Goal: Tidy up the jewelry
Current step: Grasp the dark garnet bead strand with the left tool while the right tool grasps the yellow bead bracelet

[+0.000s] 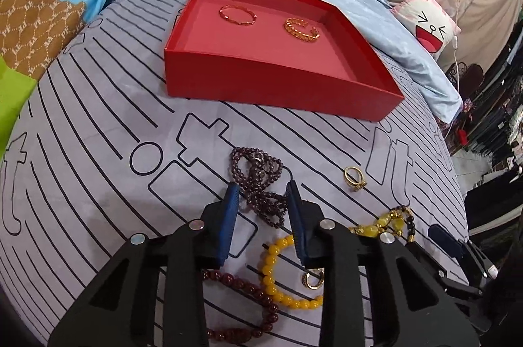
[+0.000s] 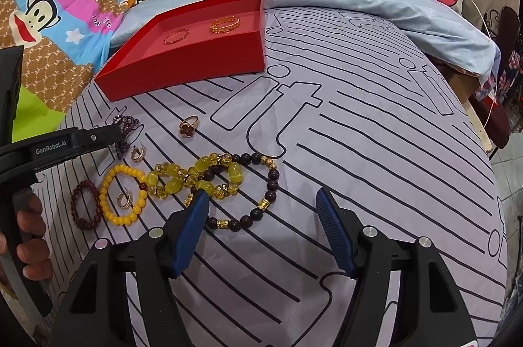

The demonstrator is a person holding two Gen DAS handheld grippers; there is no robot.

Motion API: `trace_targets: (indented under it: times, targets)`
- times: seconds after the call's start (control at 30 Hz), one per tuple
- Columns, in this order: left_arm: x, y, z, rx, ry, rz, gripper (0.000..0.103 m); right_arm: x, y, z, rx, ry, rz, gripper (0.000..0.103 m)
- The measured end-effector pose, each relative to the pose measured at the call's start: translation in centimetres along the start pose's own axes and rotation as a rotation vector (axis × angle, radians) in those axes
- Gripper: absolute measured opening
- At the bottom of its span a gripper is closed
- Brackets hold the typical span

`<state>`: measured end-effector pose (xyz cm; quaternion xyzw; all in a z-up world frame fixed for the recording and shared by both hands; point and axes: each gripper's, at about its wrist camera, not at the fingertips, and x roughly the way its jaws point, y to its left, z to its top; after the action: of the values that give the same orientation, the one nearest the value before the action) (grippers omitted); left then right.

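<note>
Left gripper [image 1: 261, 188] hovering with blue-padded fingers [image 1: 230, 203] spread, straddling the dark purple beaded strand [image 1: 258, 177] lying on the bed's grey line-printed sheet [image 1: 98, 150]; whether the pads are touching the beads cannot be told. Lying at 3 o'clock of that strand, apart from it, a gold ring with a dark red clover stone [image 2: 188, 126]. Sitting at 6 o'clock, under the gripper body, a yellow round-bead bracelet [image 1: 278, 275] ringing a small gold hoop earring [image 1: 313, 280], with a dark red bead bracelet [image 1: 242, 291] touching it at 9 o'clock.

Right gripper [image 2: 263, 199] hanging with fingers [image 2: 193, 226] spread wide, pinching nothing, over a dark brown and gold bead bracelet [image 2: 261, 203]; a yellow glass-bead bracelet [image 2: 196, 175] tangling with it at 10 o'clock.

Resting at 12 o'clock, well apart from the loose pieces, a shallow red cardboard tray [image 1: 261, 78] holding a thin reddish-gold bangle [image 1: 237, 15] and a gold chain-link cuff bangle [image 1: 301, 29] side by side.
</note>
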<state>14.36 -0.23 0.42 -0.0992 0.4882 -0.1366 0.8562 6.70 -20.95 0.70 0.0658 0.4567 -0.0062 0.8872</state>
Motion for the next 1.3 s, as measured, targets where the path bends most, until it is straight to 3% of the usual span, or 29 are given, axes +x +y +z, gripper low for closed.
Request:
trace_targets:
  times: [0.13, 0.27, 0.37, 0.8, 1.3]
  targets:
    - [0.6, 0.4, 0.2, -0.019, 0.011, -0.01, 0.029, 0.1, 0.0, 0.1, 0.0, 0.002, 0.0, 0.065]
    - [0.7, 0.3, 0.0, -0.013, 0.019, -0.035, 0.016, 0.2, 0.1, 0.1, -0.001, 0.008, 0.003, 0.065]
    - [0.4, 0.2, -0.3, -0.006, 0.009, -0.043, 0.013, 0.1, 0.1, 0.0, -0.005, 0.007, 0.005, 0.065]
    - [-1.5, 0.3, -2.0, 0.026, 0.007, -0.008, 0.013, -0.5, 1.8, 0.0, -0.048, -0.008, 0.036, 0.065]
    - [-1.2, 0.8, -2.8, 0.025, 0.017, 0.014, 0.013, 1.6, 4.2, 1.0, -0.133, 0.02, 0.082, 0.03]
